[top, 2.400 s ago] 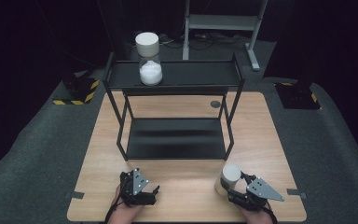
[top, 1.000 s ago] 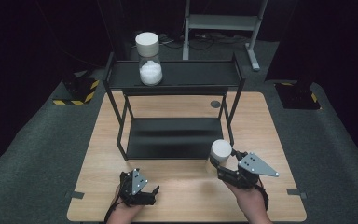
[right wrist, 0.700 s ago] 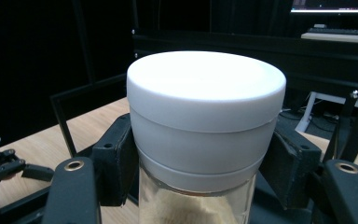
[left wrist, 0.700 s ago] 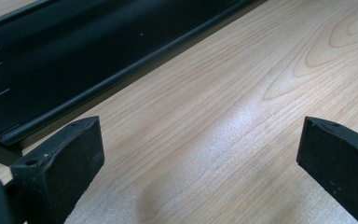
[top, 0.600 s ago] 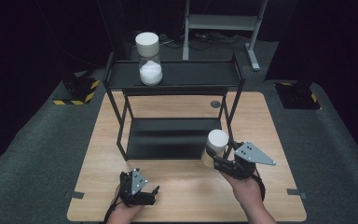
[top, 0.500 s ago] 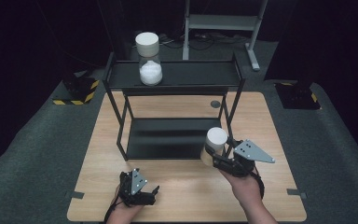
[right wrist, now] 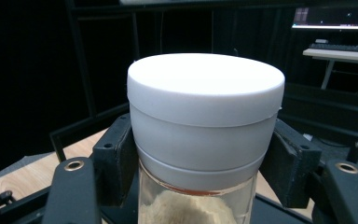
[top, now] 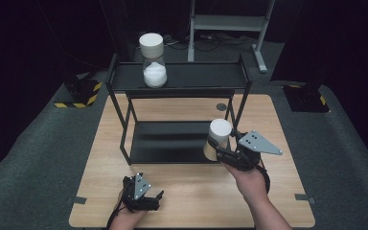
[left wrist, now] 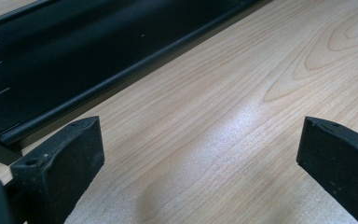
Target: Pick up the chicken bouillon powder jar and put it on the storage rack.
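clear jar (top: 216, 140) with white lid, tan powder inside, tilted, held above the rack's lower shelf (top: 172, 141) at its right end, second white-lidded jar (top: 153, 60) with white powder upright on top shelf (top: 196, 75)

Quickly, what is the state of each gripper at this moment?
Left gripper: open, holding nothing, low over the table.
Right gripper: shut on the white-lidded jar.

Counter (top: 191, 191): pale wood, visible grain. Rack (top: 172, 143): black metal. Held jar (top: 217, 139): white lid, clear glass, tan contents, a thin reddish line under the lid, possibly a seal. Shelf jar (top: 154, 60): white lid, white contents. Right hand-held gripper (top: 220, 152): black, grey plate. Floor (top: 38, 139): dark grey carpet; yellow-black hazard stripes (top: 79, 104).
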Demonstrator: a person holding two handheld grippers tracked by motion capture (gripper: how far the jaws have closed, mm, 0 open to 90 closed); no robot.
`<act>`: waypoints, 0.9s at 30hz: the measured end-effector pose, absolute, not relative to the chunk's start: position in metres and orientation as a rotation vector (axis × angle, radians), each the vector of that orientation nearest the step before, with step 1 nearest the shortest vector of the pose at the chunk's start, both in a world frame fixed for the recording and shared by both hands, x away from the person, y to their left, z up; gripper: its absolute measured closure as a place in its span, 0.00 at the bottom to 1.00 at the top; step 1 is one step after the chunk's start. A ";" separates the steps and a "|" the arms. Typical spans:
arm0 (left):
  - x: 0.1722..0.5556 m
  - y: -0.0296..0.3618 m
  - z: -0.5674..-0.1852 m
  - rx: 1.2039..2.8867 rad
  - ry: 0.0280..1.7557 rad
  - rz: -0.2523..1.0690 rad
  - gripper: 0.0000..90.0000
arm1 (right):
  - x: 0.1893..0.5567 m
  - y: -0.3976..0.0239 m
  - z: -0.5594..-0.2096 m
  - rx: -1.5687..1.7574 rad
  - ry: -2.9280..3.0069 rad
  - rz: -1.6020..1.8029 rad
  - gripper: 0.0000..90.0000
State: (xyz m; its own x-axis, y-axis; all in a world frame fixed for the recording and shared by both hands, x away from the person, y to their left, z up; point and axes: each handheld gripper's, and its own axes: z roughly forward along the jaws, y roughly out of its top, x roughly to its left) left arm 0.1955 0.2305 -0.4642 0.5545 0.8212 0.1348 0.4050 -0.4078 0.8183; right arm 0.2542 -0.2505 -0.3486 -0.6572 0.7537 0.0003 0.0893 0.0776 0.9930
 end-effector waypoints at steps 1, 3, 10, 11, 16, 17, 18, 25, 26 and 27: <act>0.195 0.231 -0.464 2.023 0.985 0.692 0.01 | 0.255 -0.250 -0.347 0.830 1.828 1.625 0.38; 0.195 0.231 -0.464 2.021 0.985 0.691 0.01 | 0.257 -0.248 -0.344 0.827 1.824 1.625 0.38; 0.196 0.232 -0.464 2.021 0.982 0.684 0.01 | 0.265 -0.245 -0.330 0.810 1.814 1.626 0.38; 0.196 0.232 -0.464 2.022 0.981 0.684 0.01 | 0.266 -0.245 -0.329 0.809 1.811 1.630 0.38; 0.196 0.232 -0.464 2.022 0.980 0.683 0.01 | 0.269 -0.243 -0.318 0.799 1.793 1.635 0.38; 0.196 0.232 -0.464 2.020 0.981 0.682 0.01 | 0.269 -0.243 -0.316 0.795 1.788 1.636 0.38; 0.196 0.233 -0.464 2.018 0.981 0.681 0.01 | 0.270 -0.242 -0.314 0.796 1.785 1.639 0.38; 0.196 0.234 -0.464 2.014 0.988 0.675 0.01 | 0.273 -0.242 -0.300 0.779 1.765 1.657 0.38; 0.197 0.234 -0.464 2.014 0.988 0.675 0.01 | 0.274 -0.241 -0.298 0.777 1.761 1.660 0.38; 0.197 0.234 -0.464 2.014 0.988 0.674 0.01 | 0.274 -0.241 -0.296 0.773 1.758 1.663 0.38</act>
